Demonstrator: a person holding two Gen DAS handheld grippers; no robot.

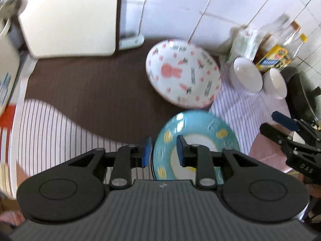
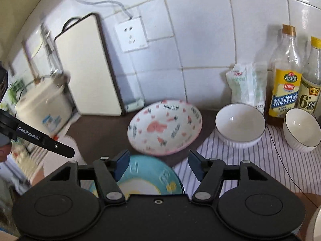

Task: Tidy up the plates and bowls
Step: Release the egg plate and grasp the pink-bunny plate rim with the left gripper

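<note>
The blue plate (image 1: 196, 140) lies flat on the counter in front of the pink plate (image 1: 182, 73), which sits just behind it; two white bowls (image 2: 239, 125) stand to the right of the pink plate, on the striped cloth (image 2: 230, 160). All are glazed ceramic by the look: stiff, smooth, likely slippery, breakable if knocked together. My guess is that the rim is the only place to grip a plate, with one finger above and one below; a bowl is best taken by its wall.

The left gripper (image 1: 163, 150) has its jaws partly parted and straddling the blue plate's near left rim, but the blur hides whether the pads press on it. The right gripper (image 2: 158, 167) stands wide and released above the blue plate, holding nothing
</note>
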